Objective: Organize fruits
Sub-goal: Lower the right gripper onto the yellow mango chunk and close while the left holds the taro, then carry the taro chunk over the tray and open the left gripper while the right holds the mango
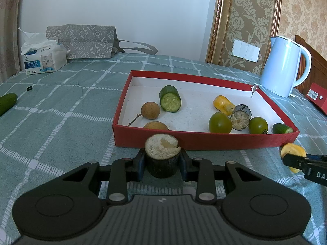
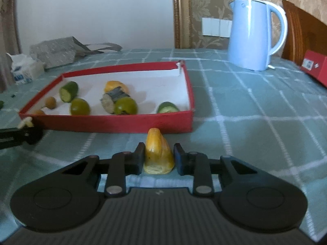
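My left gripper (image 1: 162,159) is shut on a dark sugarcane piece (image 1: 162,155) with a pale cut top, held just in front of the red tray's near wall (image 1: 204,140). My right gripper (image 2: 158,158) is shut on a yellow fruit piece (image 2: 158,155), just in front of the tray's near wall (image 2: 114,123). In the tray lie cucumber pieces (image 1: 170,99), two longans (image 1: 150,110), green fruits (image 1: 219,122), another sugarcane piece (image 1: 240,117) and a yellow piece (image 1: 223,104). The right gripper also shows at the left wrist view's right edge (image 1: 294,159).
A pale blue kettle (image 1: 284,65) stands behind the tray on the right. A tissue pack (image 1: 44,59) and a grey bag (image 1: 81,40) sit at the back left. A cucumber (image 1: 7,102) and a small black ring (image 1: 29,88) lie at left. A red box (image 2: 315,67) is at far right.
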### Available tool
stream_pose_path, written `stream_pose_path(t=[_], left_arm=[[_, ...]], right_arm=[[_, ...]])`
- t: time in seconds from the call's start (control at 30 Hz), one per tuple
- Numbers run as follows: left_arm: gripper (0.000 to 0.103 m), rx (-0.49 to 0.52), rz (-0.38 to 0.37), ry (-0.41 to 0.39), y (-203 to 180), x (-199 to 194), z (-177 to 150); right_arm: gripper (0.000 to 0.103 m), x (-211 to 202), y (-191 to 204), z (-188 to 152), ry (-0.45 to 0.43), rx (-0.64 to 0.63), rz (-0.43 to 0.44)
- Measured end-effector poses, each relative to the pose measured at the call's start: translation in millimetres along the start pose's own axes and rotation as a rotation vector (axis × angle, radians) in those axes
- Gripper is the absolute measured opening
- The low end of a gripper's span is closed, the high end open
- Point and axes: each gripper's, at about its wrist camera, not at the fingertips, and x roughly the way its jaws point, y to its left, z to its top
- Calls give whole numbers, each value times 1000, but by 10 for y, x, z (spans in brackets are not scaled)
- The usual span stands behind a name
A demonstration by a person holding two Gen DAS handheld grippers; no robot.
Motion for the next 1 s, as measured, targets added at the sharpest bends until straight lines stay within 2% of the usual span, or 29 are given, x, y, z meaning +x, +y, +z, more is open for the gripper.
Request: stream_pose_path(t=[0.4,0.7,0.87,1.0], left_arm=[[33,0,0,0,0,1,-2],[33,19,-31,-11,8,-103,2],[33,33,-56,-62,-50,-212,244],[32,59,-39,-81,-180,-104,494]], right_arm=[[28,-114,-48,5,-22,148,171],[28,-72,-101,-29,-36,196,207],[28,-69,-124,-43,-43,212,243],[28,-59,-129,-46,-44,219,255]])
